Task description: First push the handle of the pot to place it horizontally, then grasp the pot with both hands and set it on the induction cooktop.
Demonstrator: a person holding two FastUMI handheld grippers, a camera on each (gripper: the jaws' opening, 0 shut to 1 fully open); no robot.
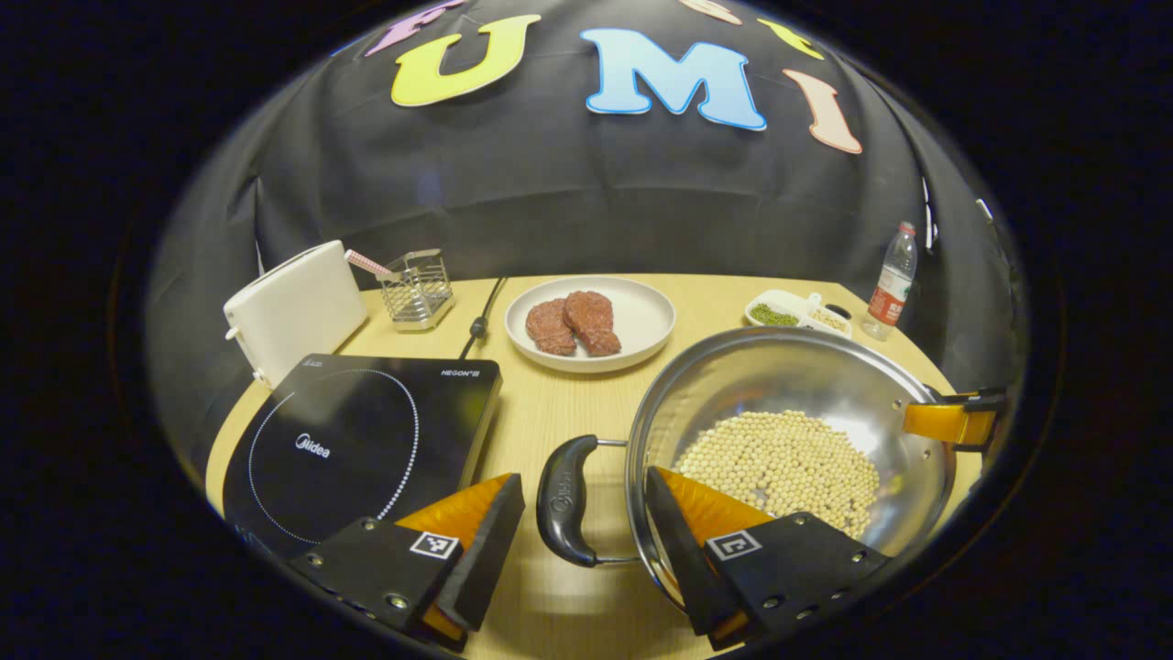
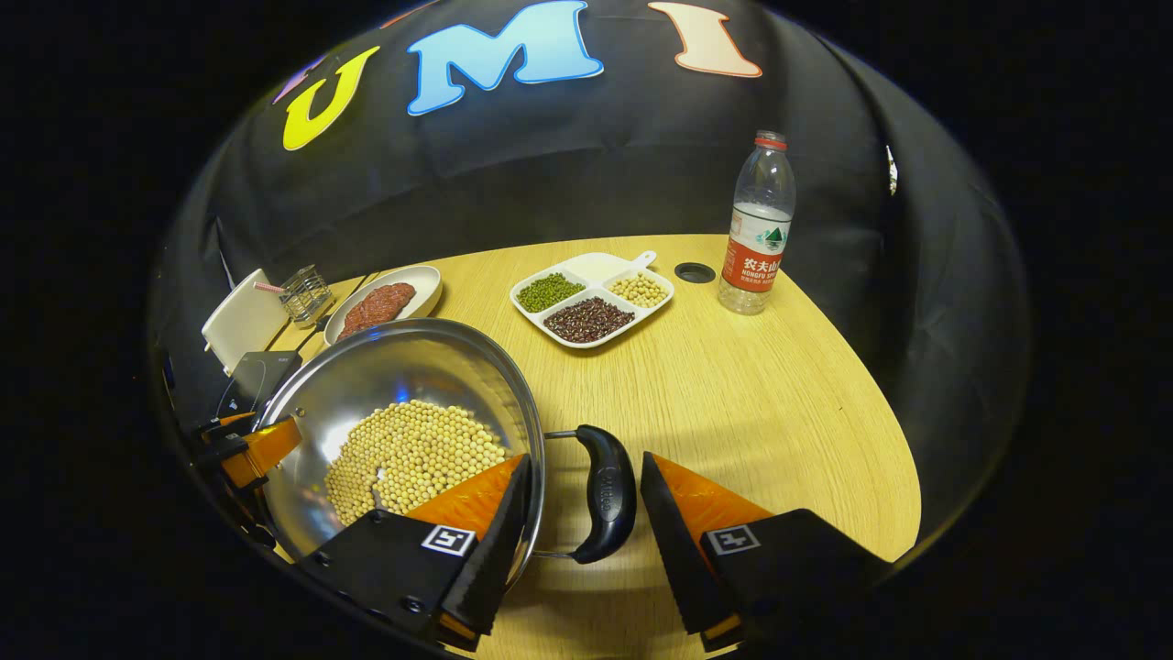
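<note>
- The steel pot (image 1: 788, 431), its floor covered in pale soybeans (image 1: 779, 463), sits on the wooden table (image 1: 568, 412) just right of the induction cooktop (image 1: 357, 440), not yet on it.
- The left gripper (image 1: 582, 513) is spread wide around the pot's left handle (image 1: 566, 500): one finger stands outside the handle, the other reaches over the rim into the bowl. Neither presses yet.
- The right gripper (image 2: 582, 509) mirrors it at the right handle (image 2: 607, 504), tongs apart, one finger inside the rim, one outside on the table side.
- Both handles look level, so the push step appears done; the step in hand looks like the two-handed grasp.
- To do it well, both grippers should close together, each pinching its handle squarely at the middle, so the pot does not tip and spill beans.
- The lift then needs to stay level and travel left, past the plate of meat (image 1: 586, 321), onto the cooktop's ring.
</note>
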